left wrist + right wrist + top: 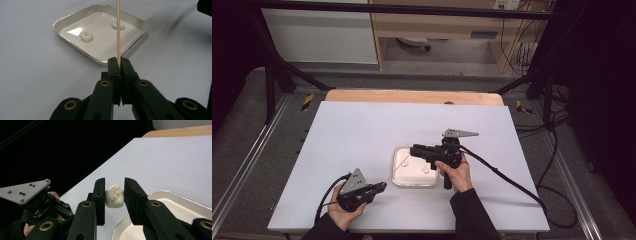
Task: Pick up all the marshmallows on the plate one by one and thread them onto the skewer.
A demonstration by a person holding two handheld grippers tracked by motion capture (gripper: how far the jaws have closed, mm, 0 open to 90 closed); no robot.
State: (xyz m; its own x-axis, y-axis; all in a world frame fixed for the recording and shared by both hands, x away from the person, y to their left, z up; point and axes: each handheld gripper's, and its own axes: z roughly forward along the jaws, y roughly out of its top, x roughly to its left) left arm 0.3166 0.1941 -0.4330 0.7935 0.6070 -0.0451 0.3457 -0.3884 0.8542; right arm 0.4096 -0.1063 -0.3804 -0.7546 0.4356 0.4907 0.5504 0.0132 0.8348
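Over the tray in the high view, the right claw hangs above its far side, while the left claw sits just beside the tray's near left corner, pinching a thin skewer that slants out over the tray.

From the left gripper view, the left claw is clamped tight on the skewer, which runs straight ahead over the tray; two white pieces lie inside the tray.

From the right gripper view, the right claw grips a white marshmallow-like piece just above the tray's rim.

To thread it well, I judge, hold the skewer steady, line the piece's middle up with the tip, then push along the skewer's axis with a gentle grip so the soft piece is not crushed.
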